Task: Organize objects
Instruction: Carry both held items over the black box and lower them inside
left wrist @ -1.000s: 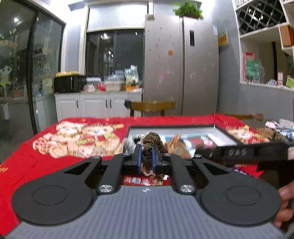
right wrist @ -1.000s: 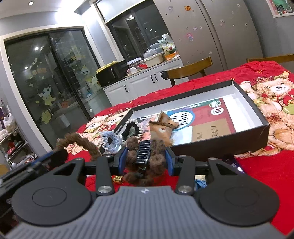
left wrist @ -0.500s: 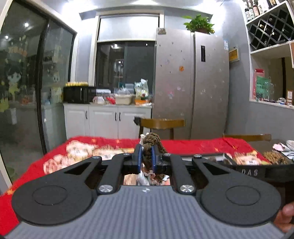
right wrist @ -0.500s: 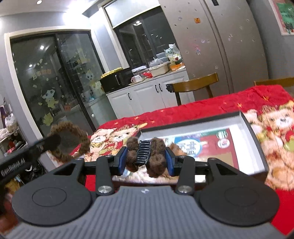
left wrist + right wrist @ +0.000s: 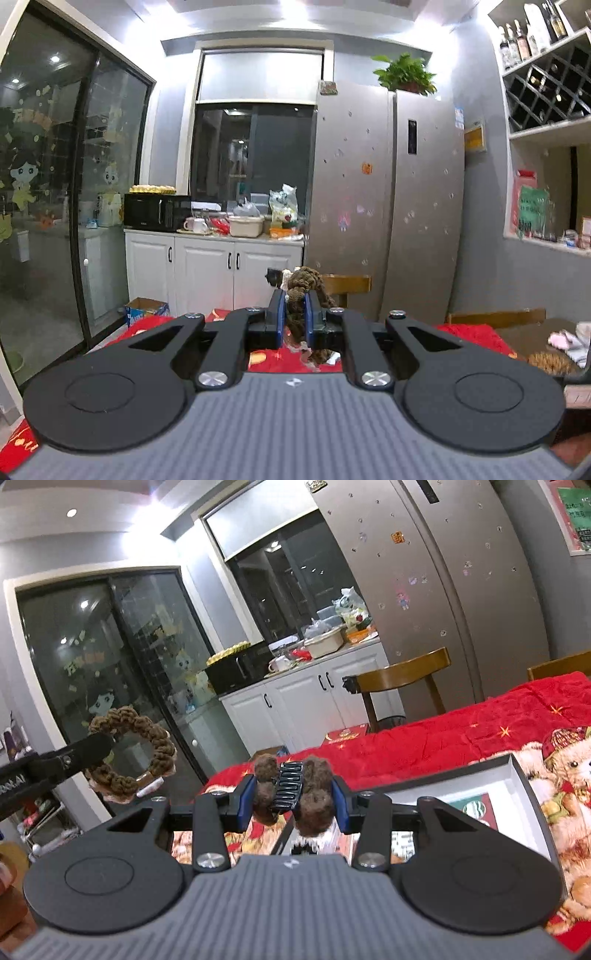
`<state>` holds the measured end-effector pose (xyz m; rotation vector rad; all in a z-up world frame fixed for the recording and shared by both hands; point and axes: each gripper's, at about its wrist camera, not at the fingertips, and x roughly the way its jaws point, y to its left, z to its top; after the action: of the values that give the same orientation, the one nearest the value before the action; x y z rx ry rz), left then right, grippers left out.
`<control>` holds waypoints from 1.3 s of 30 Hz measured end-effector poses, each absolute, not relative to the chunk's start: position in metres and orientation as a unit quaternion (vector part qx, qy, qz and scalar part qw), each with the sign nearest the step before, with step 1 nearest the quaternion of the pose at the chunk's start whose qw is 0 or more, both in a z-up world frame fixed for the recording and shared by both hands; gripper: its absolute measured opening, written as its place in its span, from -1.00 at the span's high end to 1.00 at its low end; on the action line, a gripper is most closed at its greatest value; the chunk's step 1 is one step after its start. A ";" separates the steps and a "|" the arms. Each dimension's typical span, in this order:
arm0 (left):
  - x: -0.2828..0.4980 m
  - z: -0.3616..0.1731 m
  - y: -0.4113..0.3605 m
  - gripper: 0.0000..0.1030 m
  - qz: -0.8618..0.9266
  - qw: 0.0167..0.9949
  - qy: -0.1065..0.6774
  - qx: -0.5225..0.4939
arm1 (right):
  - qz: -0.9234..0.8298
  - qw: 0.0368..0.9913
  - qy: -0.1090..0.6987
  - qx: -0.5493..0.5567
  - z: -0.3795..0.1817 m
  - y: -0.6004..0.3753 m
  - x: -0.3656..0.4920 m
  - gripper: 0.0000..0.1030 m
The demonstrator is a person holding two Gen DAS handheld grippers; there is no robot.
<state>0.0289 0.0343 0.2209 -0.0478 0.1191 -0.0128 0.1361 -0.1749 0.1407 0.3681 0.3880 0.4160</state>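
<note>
Scrunchie (image 5: 303, 291) and fuzzy brown hair claw (image 5: 293, 795) hung mid-carry above the red tablecloth (image 5: 461, 734), pinched by the left gripper (image 5: 295, 321) and right gripper (image 5: 293, 805) respectively; next, probably, lowering each into the open box (image 5: 532, 805).

1. Left hand-held gripper (image 5: 294, 312): grey ribbed body, two matte black round-ended linkage arms, silver screws, blue finger pads (image 5: 281, 310).
2. Right hand-held gripper (image 5: 294, 799): same grey ribbed housing with a small white logo at 12 o'clock, black arms, silver screws, blue pads (image 5: 247, 805).
3. Seen from the right wrist, the left gripper's black finger carries white lettering.
</note>
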 end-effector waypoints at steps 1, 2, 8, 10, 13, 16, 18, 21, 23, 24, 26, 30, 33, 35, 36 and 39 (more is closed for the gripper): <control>0.034 0.226 0.033 0.74 -0.008 0.998 0.057 -0.028 | 0.205 0.942 0.190 0.185 0.143 -0.175 0.140 0.10; 0.038 0.230 0.033 0.74 -0.005 0.998 0.055 -0.033 | 0.205 0.942 0.188 0.189 0.145 -0.176 0.144 0.10; 0.075 0.252 0.033 0.74 -0.016 0.996 0.058 -0.060 | 0.204 0.942 0.175 0.200 0.157 -0.180 0.171 0.10; 0.090 0.259 0.035 0.74 -0.020 0.996 0.059 -0.066 | 0.205 0.944 0.170 0.196 0.159 -0.180 0.178 0.10; 0.113 0.266 0.041 0.74 -0.029 0.994 0.055 -0.095 | 0.208 0.945 0.173 0.183 0.160 -0.178 0.193 0.10; 0.134 0.266 0.045 0.74 -0.040 0.992 0.061 -0.104 | 0.206 0.945 0.179 0.180 0.157 -0.178 0.206 0.10; 0.146 0.259 0.045 0.74 -0.050 0.992 0.065 -0.099 | 0.204 0.944 0.187 0.179 0.151 -0.180 0.214 0.10; 0.163 0.248 0.041 0.74 -0.048 0.994 0.084 -0.051 | 0.191 0.943 0.209 0.177 0.136 -0.184 0.227 0.10; 0.171 0.236 0.038 0.74 -0.045 0.994 0.094 -0.026 | 0.185 0.939 0.228 0.178 0.126 -0.188 0.234 0.10; 0.176 0.230 0.037 0.74 -0.045 0.994 0.103 -0.020 | 0.180 0.938 0.234 0.179 0.121 -0.190 0.236 0.10; 0.188 0.218 0.034 0.74 -0.043 0.991 0.123 -0.011 | 0.173 0.937 0.247 0.175 0.113 -0.192 0.242 0.10; 0.212 0.188 0.027 0.74 -0.047 0.987 0.157 0.000 | 0.160 0.936 0.270 0.162 0.094 -0.187 0.251 0.10; 0.232 0.165 0.025 0.74 -0.051 0.981 0.189 0.003 | 0.160 0.930 0.291 0.157 0.080 -0.183 0.259 0.10; 0.244 0.150 0.024 0.74 -0.056 0.977 0.208 0.006 | 0.159 0.928 0.300 0.152 0.072 -0.181 0.262 0.10; 0.251 0.142 0.024 0.74 -0.057 0.974 0.219 0.008 | 0.159 0.928 0.303 0.150 0.069 -0.180 0.263 0.10; 0.263 0.123 0.028 0.74 -0.068 0.967 0.245 0.015 | 0.157 0.926 0.312 0.146 0.061 -0.178 0.265 0.10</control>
<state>0.2631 0.0280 0.1235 0.0309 0.4947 -0.1378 0.2650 -0.1782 0.0611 0.2990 0.6398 0.3214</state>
